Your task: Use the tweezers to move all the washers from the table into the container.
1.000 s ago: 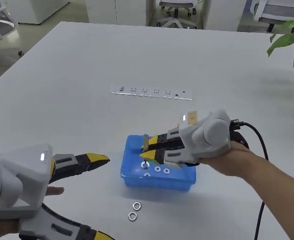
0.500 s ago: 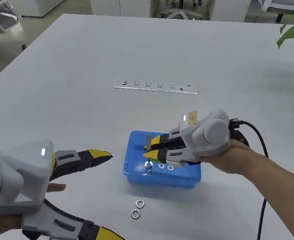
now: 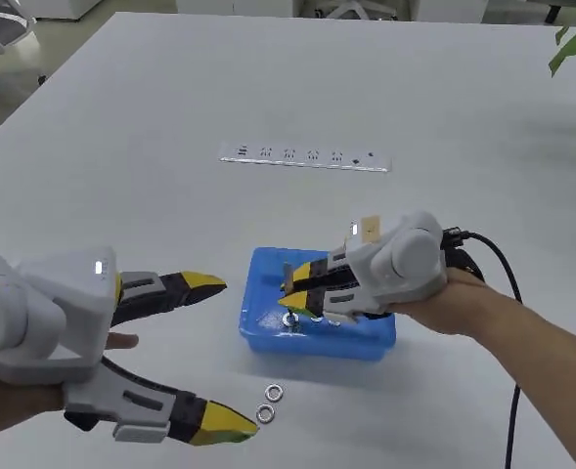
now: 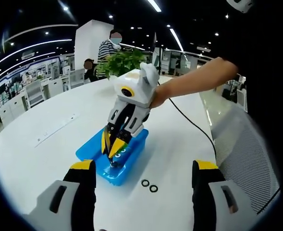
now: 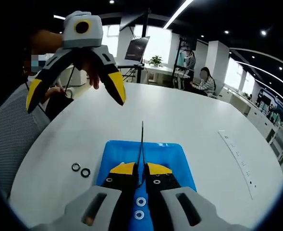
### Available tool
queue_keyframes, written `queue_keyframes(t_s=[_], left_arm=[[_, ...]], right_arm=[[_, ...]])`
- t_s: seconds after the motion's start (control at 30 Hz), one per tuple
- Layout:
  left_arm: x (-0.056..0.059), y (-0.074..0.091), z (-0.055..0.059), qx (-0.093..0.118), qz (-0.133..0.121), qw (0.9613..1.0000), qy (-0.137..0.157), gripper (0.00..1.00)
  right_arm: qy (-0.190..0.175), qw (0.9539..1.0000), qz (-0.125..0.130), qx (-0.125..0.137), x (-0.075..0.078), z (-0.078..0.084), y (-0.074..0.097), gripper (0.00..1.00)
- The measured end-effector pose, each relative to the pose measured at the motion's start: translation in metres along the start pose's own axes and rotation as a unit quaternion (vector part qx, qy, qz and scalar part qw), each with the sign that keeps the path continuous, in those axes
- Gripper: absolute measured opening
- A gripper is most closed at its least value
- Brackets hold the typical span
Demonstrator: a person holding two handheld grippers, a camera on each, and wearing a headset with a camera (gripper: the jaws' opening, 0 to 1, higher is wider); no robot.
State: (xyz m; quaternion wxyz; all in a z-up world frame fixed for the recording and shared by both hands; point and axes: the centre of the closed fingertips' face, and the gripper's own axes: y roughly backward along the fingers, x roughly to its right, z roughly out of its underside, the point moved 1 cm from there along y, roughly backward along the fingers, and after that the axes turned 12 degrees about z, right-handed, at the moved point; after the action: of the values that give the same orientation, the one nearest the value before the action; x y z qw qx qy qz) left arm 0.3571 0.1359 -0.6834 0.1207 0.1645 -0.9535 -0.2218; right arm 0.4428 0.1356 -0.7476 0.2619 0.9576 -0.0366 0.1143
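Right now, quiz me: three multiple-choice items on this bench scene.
1. How many silver metal washers lie on the white table, outside the blue plastic container? A. one B. two C. five
2. The jaws of the left gripper are: A. shut on a washer B. shut empty C. open
3. The tips of the thin metal tweezers are: A. over the container B. over the loose washers C. in the left gripper
B, a pair lies by its front wall; C, tips far apart; A, the right gripper holds them there.

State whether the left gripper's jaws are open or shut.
Open: the left gripper shows its yellow-tipped jaws wide apart in the head view.
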Motion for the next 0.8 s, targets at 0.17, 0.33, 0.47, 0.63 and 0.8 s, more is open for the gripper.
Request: queue_keyframes(t_s=[0.17,0.33,0.47,0.63,0.8], left_arm=[[-0.013,-0.004,0.001,-0.009,0.007,0.9999,-0.007,0.73],[-0.024,-0.007,-0.005,-0.01,0.014,0.9997,-0.02,0.62],[-0.034,-0.012,-0.009,-0.018,0.013,0.9992,-0.033,0.55],[-0.045,-0.018,-0.008,-0.03,0.011,0.9988,-0.038,0.49],[-0.055,-0.024,-0.011,-0.027,0.011,0.9985,-0.046,0.39]], right_arm=[[0.0,1.0,0.0,0.002,0.0,0.0,0.0,0.09],[0.001,1.0,0.0,0.003,0.0,0.0,0.0,0.09],[0.003,1.0,-0.001,0.003,0.001,0.001,0.0,0.09],[0.008,1.0,-0.003,0.005,0.001,0.001,0.001,0.09],[0.011,0.9999,-0.004,0.006,0.0,0.001,0.001,0.09]])
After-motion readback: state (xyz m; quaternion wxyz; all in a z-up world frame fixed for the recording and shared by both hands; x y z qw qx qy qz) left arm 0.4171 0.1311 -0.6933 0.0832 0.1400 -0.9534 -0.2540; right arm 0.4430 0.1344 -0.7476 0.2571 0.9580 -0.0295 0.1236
